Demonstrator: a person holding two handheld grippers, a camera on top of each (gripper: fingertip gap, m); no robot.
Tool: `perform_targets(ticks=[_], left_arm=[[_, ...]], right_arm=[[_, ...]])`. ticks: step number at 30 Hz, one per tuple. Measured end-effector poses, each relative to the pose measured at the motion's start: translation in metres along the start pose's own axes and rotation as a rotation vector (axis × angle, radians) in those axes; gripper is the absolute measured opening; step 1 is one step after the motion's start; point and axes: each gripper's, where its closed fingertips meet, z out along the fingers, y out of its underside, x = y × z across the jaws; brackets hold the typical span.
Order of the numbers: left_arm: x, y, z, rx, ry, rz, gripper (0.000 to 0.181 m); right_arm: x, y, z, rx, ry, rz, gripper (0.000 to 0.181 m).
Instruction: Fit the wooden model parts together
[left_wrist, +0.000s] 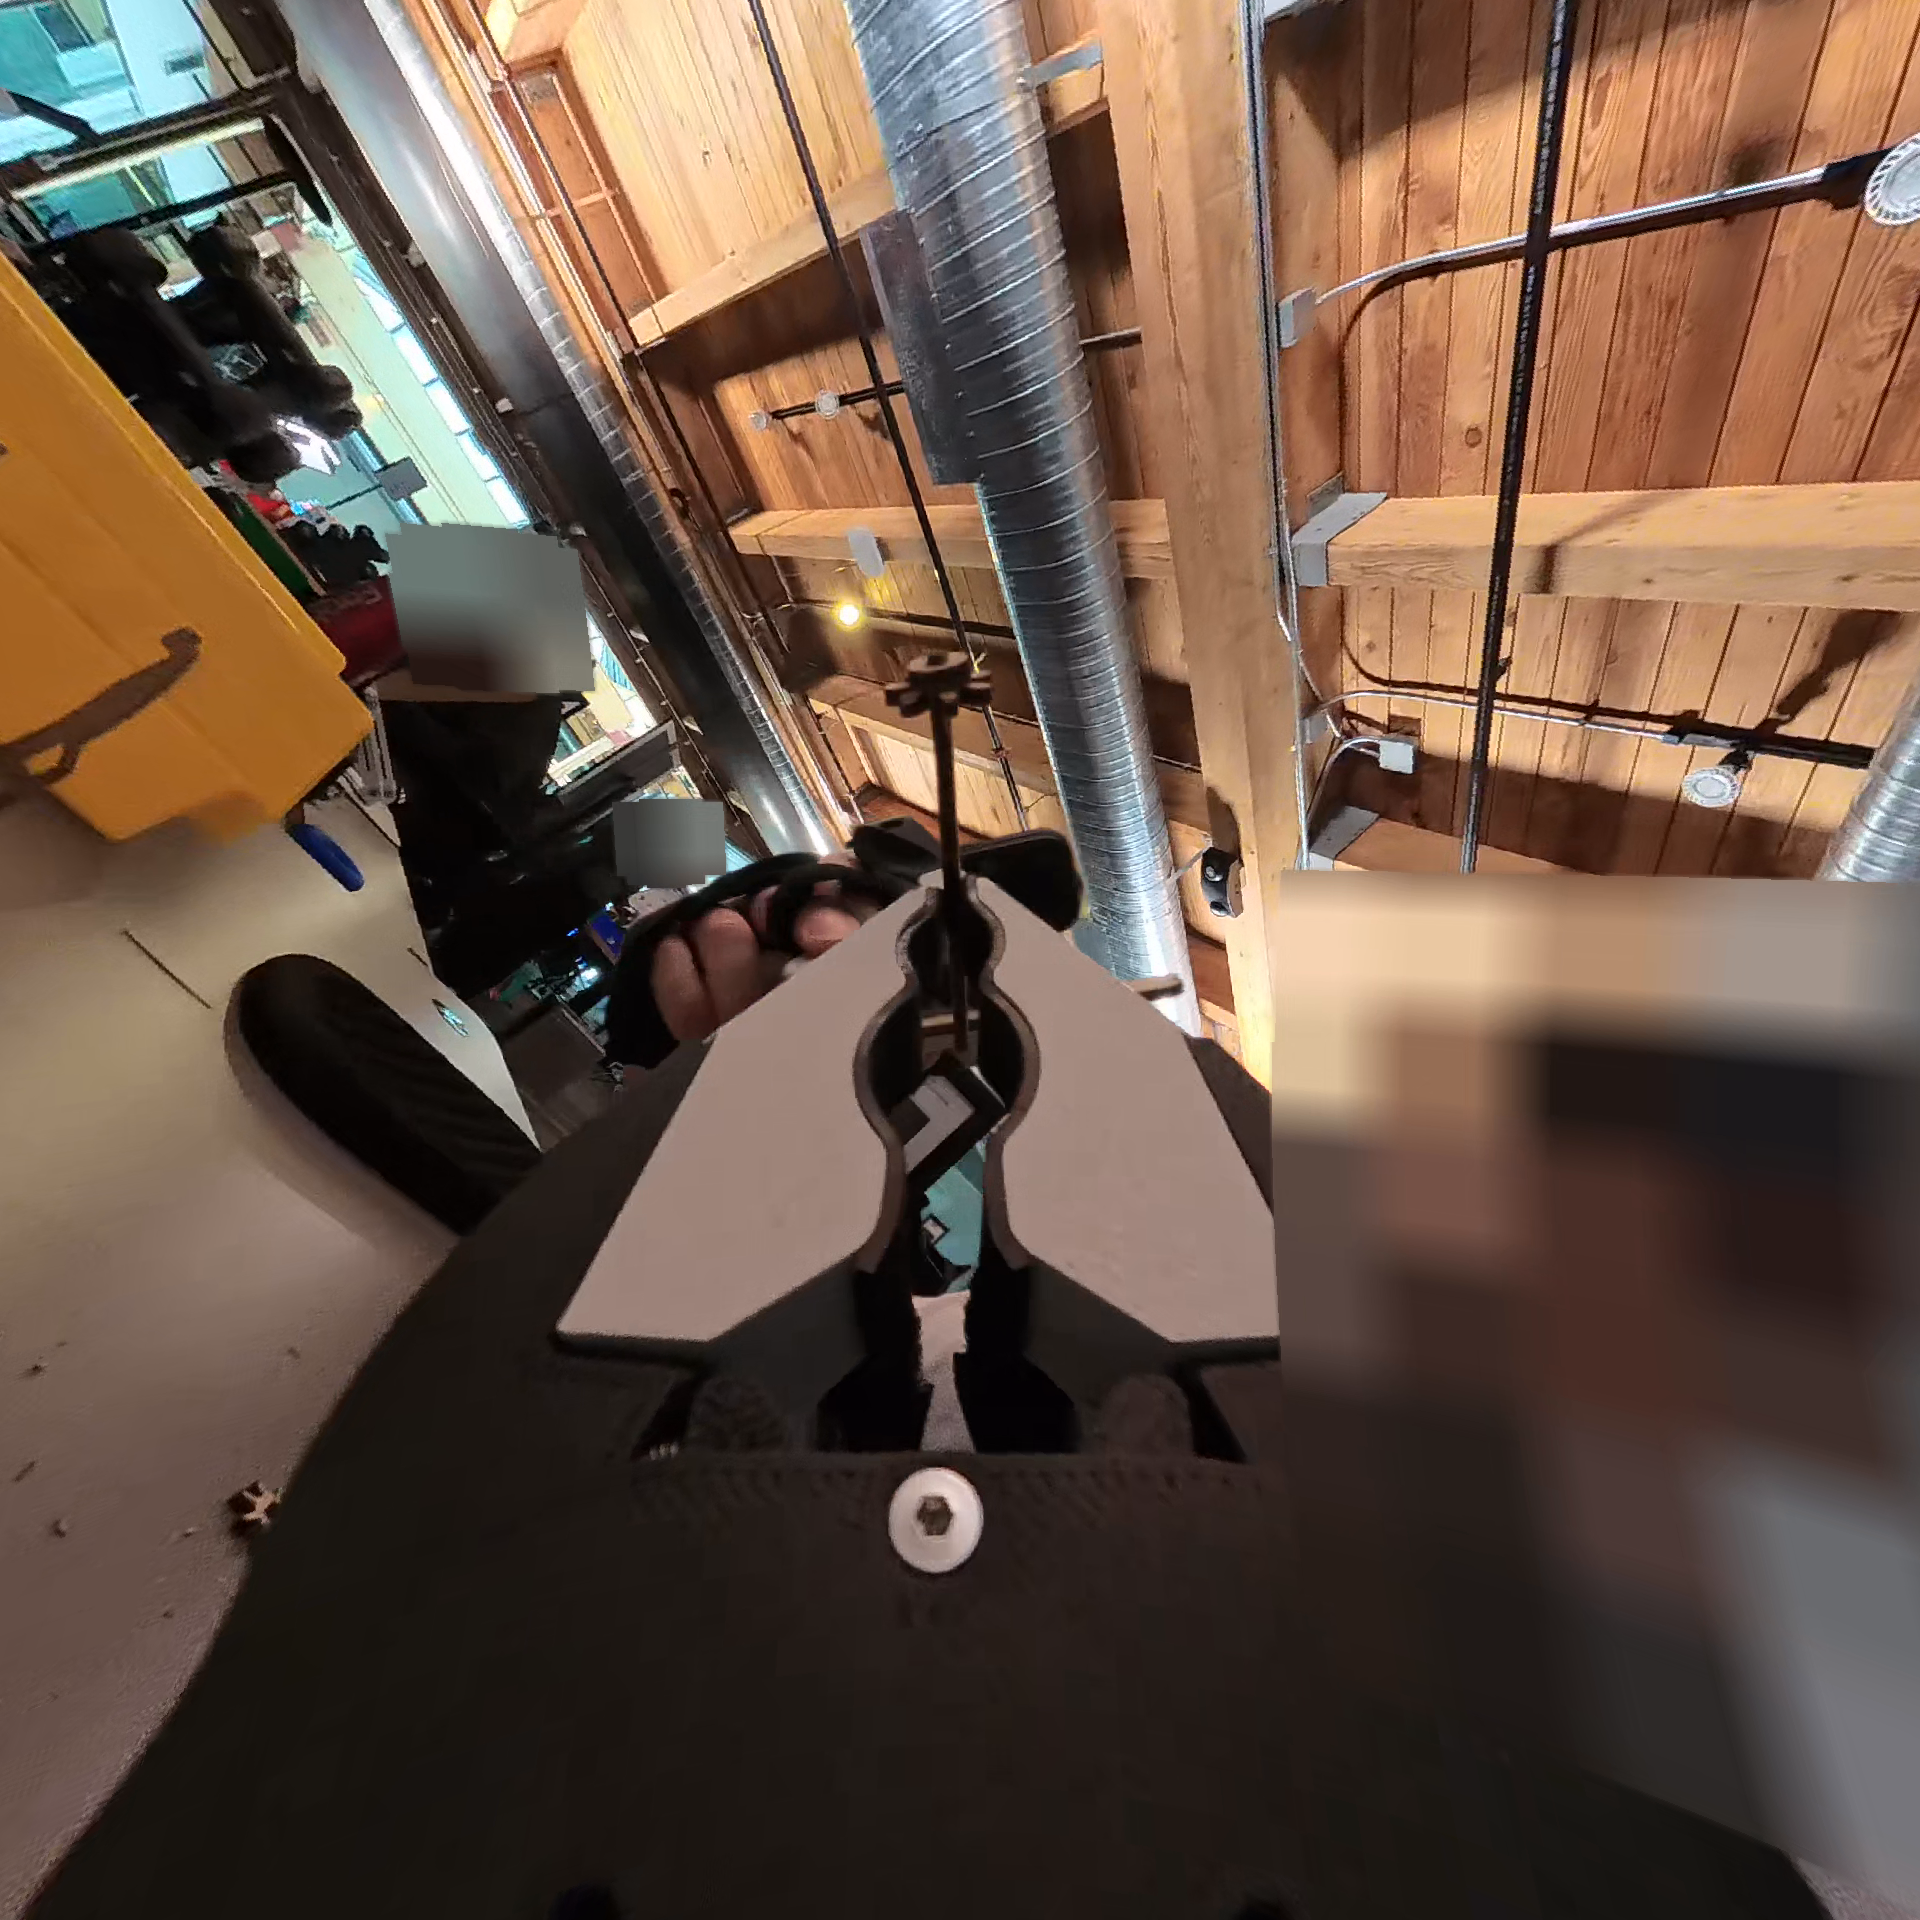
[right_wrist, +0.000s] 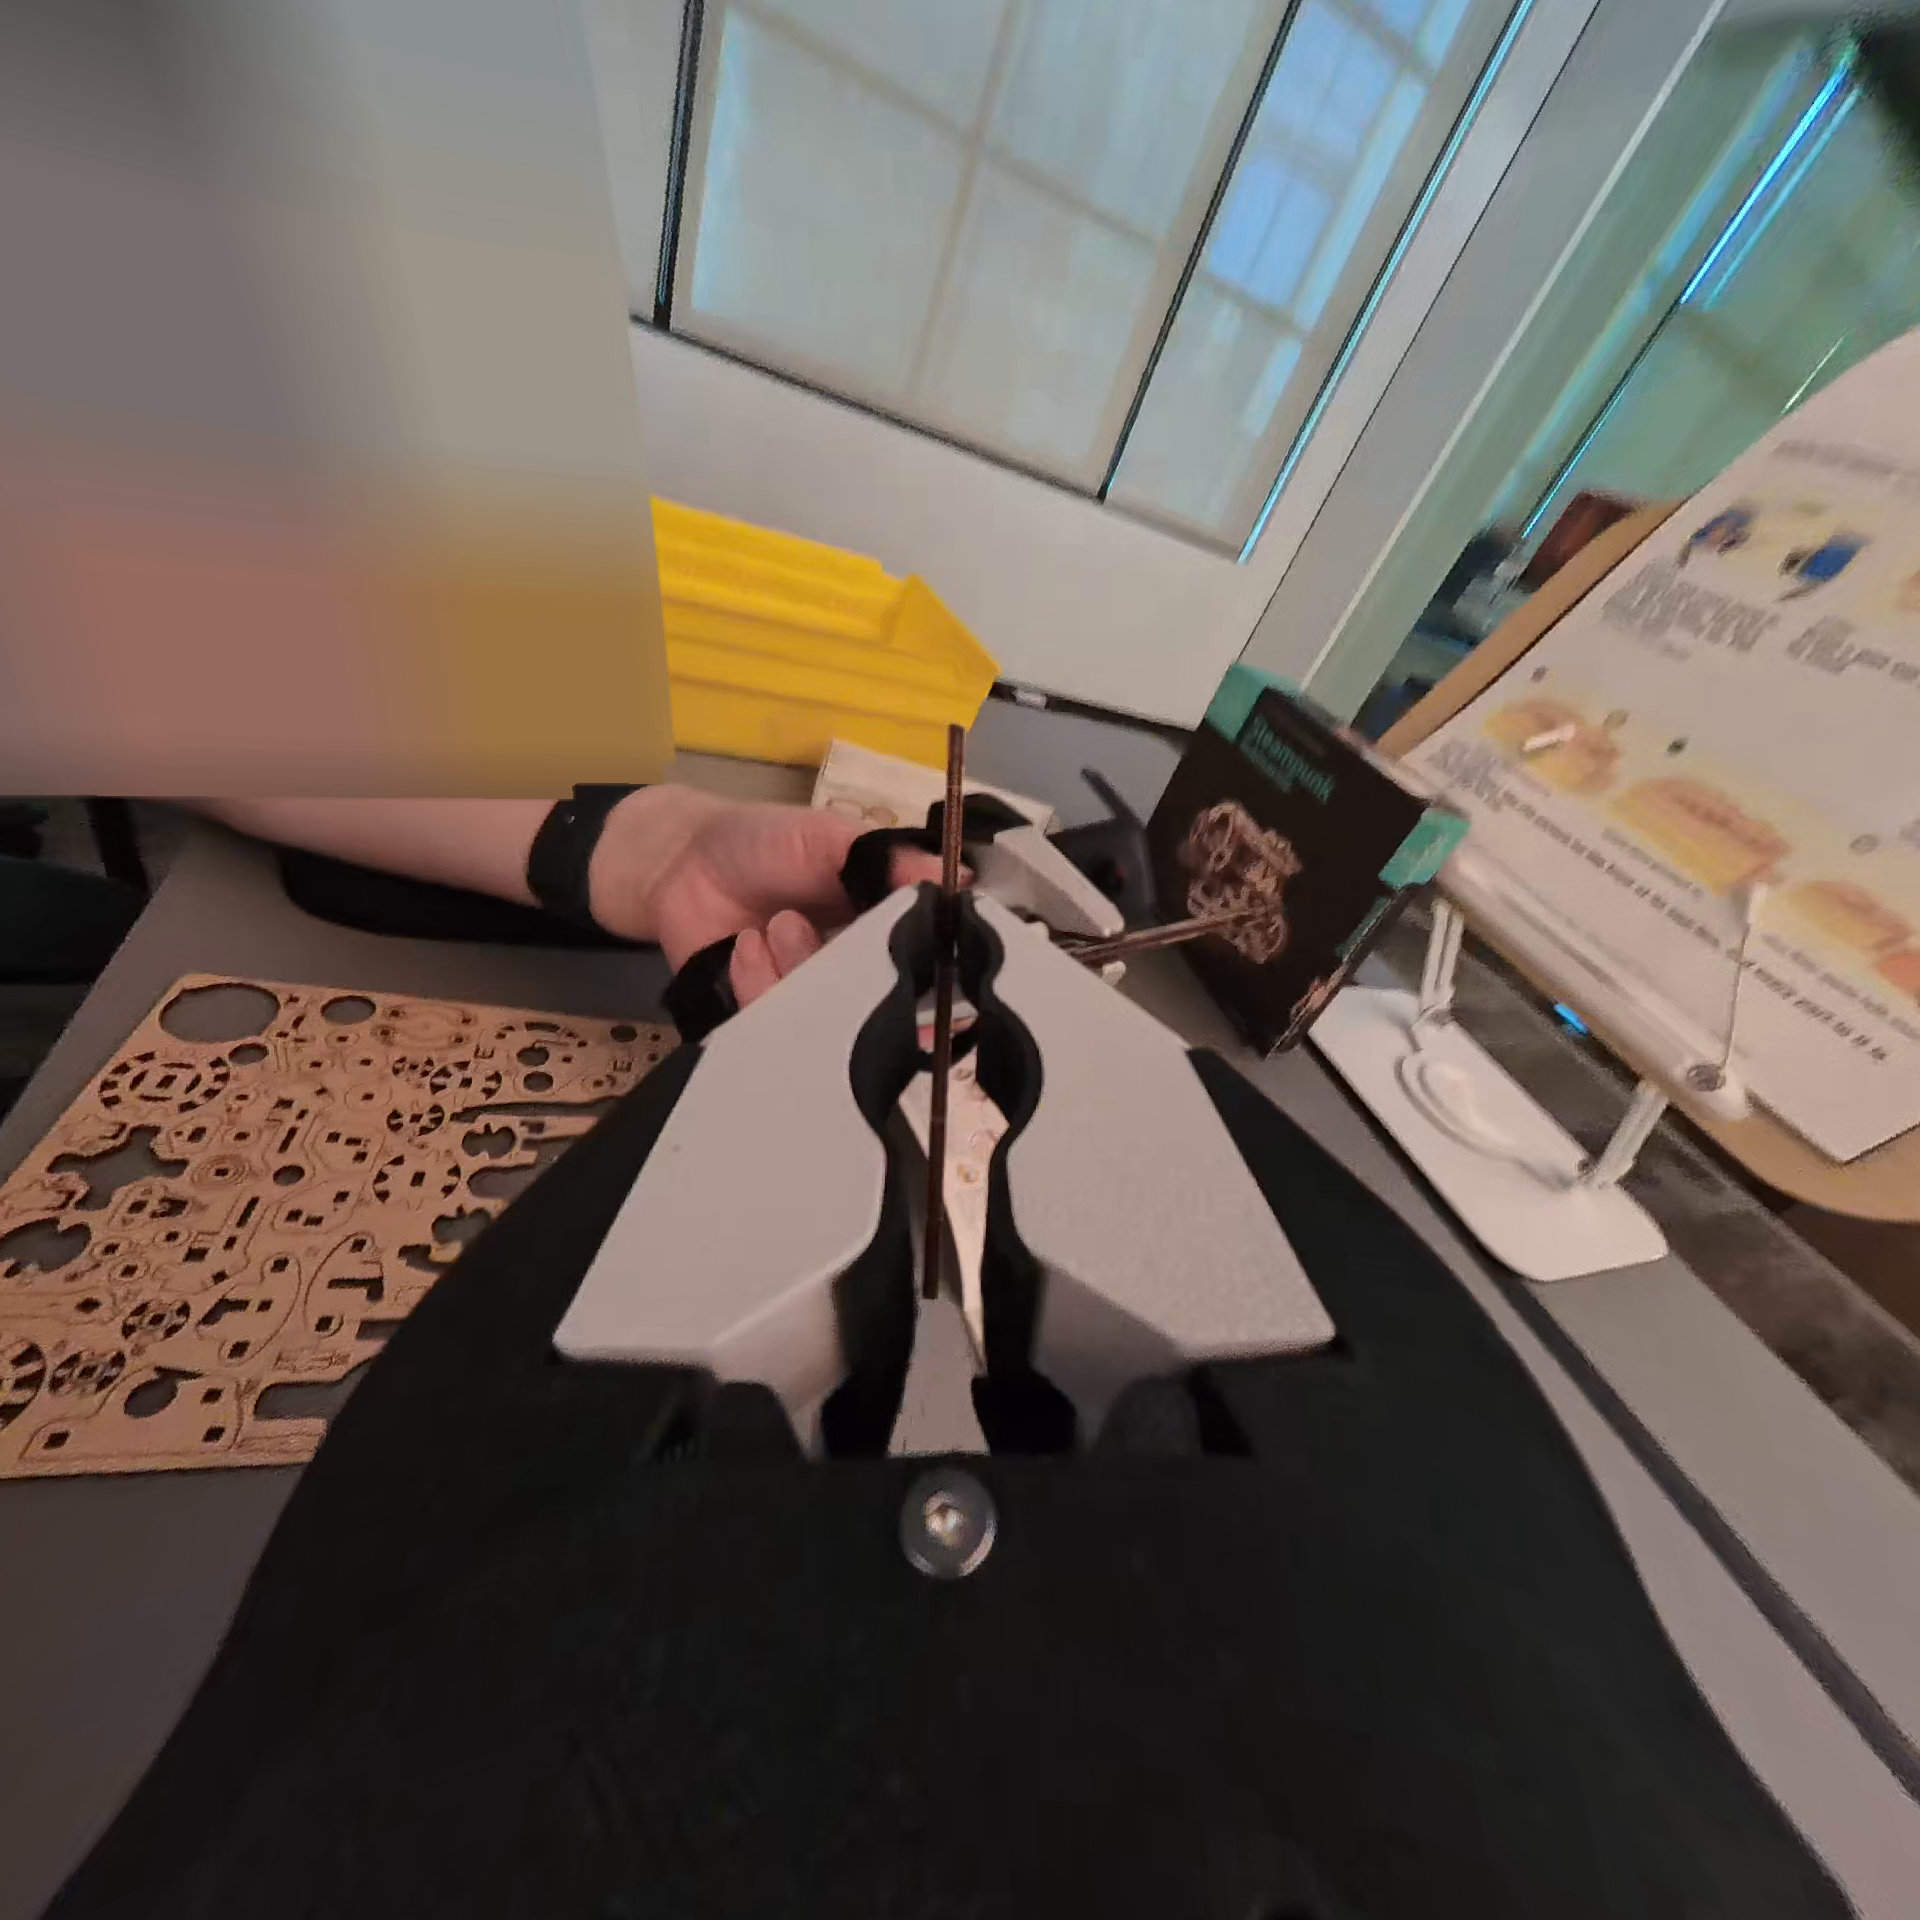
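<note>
My left gripper (left_wrist: 948, 899) points up toward the ceiling and is shut on a thin wooden rod (left_wrist: 943, 769) with a small toothed piece (left_wrist: 938, 686) at its top end. My right gripper (right_wrist: 948, 902) is shut on a thin flat wooden part (right_wrist: 953, 800), seen edge-on and sticking up past the tips. In the right wrist view the left gripper (right_wrist: 1044, 883) sits just beyond, held by a hand (right_wrist: 717, 883), with its wooden rod (right_wrist: 1153, 940) pointing right. The two grippers are close together, tip to tip.
A laser-cut wooden parts sheet (right_wrist: 260, 1174) lies on the grey table (right_wrist: 125, 1558) at left. A yellow bin (right_wrist: 810, 644) stands behind, also in the left wrist view (left_wrist: 125, 623). A dark kit box (right_wrist: 1288, 862) and an instruction sheet on a white stand (right_wrist: 1662, 810) are at right. Some 5 cm of space lies between my two pairs of fingers.
</note>
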Motion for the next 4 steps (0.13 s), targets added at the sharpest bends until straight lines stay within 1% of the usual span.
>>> perform_targets(ticks=[2,4], left_arm=[[0.002,-0.001,0.000,0.001,0.022,-0.012,0.000],[0.001,0.003,0.001,-0.020,0.022,-0.010,0.000]], right_arm=[[0.005,0.003,-0.006,0.002,0.049,-0.025,0.000],[0.010,0.014,-0.007,-0.033,0.060,0.006,0.001]])
